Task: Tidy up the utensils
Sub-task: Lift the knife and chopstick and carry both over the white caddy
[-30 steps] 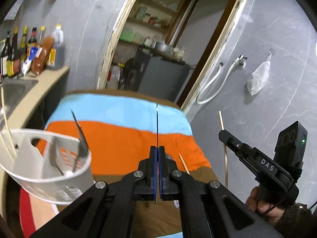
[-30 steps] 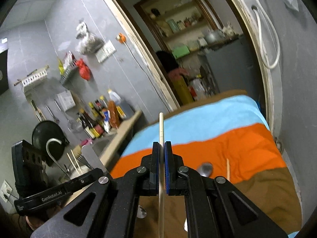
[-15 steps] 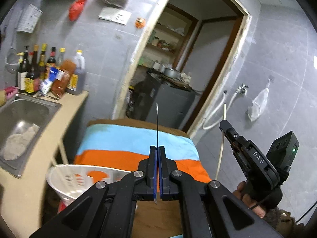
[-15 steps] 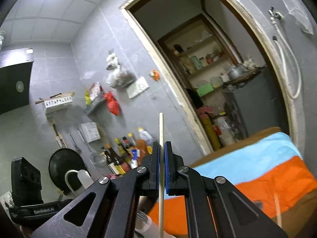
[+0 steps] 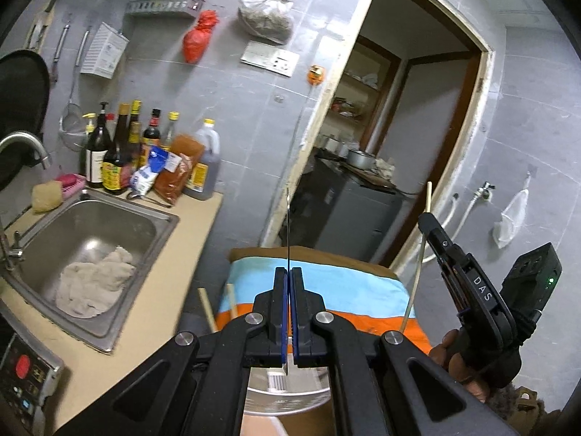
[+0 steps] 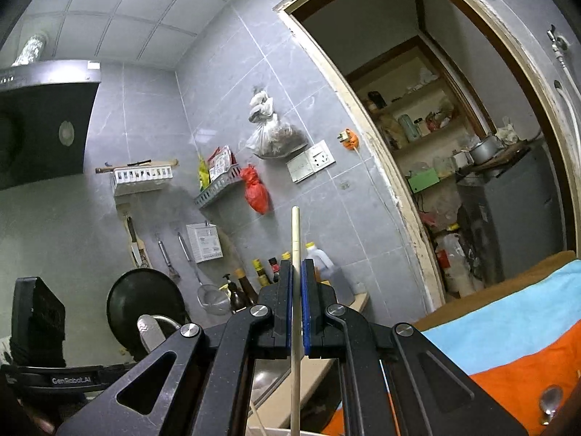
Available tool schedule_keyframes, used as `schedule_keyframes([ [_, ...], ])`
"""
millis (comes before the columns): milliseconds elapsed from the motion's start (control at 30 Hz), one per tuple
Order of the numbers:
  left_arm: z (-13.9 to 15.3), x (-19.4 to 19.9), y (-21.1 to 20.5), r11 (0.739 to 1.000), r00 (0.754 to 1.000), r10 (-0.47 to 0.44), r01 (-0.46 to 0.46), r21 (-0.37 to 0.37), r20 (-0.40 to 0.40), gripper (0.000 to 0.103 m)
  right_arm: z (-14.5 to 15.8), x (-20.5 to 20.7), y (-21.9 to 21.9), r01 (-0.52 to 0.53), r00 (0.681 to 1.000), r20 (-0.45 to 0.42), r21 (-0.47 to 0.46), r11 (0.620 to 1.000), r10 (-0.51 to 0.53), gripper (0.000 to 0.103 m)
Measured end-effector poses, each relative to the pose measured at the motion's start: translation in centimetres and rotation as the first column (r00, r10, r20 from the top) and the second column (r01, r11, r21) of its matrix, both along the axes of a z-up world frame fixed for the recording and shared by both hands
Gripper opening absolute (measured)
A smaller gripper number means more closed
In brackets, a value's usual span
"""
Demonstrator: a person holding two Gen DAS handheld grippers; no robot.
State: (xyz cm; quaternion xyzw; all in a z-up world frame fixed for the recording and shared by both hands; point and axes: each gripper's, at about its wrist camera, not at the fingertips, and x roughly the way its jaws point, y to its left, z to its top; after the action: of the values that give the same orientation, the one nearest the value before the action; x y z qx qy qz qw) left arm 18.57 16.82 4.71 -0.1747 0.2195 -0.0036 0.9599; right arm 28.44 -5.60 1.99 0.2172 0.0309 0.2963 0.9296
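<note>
My left gripper [image 5: 288, 276] is shut on a thin metal utensil [image 5: 288, 225] that stands upright, seen edge-on. My right gripper [image 6: 297, 269] is shut on a pale wooden chopstick [image 6: 296, 232], also upright; it shows in the left wrist view [image 5: 421, 250] to the right, held by the right gripper [image 5: 428, 218]. A white utensil basket [image 5: 283, 399] sits just below the left gripper, with two chopsticks [image 5: 208, 309] sticking up from it. A spoon [image 6: 550, 399] lies on the striped cloth [image 6: 508, 334].
A steel sink [image 5: 83, 239] with a rag lies at the left in a beige counter [image 5: 159, 290]. Sauce bottles [image 5: 145, 152] stand behind it. A doorway [image 5: 392, 145] opens ahead. A black pan [image 6: 145, 305] hangs on the wall.
Both grippers have risen and tilted upward, each still holding its utensil. The basket has dropped below the left gripper and the table has sunk low in both views.
</note>
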Motion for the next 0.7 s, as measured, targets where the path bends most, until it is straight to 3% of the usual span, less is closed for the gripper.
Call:
schedule_keyframes([
  [400, -4.8, 1.5, 1.2, 0.999, 0.996, 0.038, -0.035, 0.03, -0.077, 0.002, -4.1, 1.3, 2.7, 0.057, 0.997, -0.049, -0.084, 0.995, -0.061, 0.005],
  [700, -6.1, 2.1, -0.6, 0.997, 0.995, 0.032, -0.024, 0.075, -0.098, 0.002, -4.8, 1.7, 2.4, 0.06, 0.997, -0.043, -0.113, 0.992, -0.065, 0.005],
])
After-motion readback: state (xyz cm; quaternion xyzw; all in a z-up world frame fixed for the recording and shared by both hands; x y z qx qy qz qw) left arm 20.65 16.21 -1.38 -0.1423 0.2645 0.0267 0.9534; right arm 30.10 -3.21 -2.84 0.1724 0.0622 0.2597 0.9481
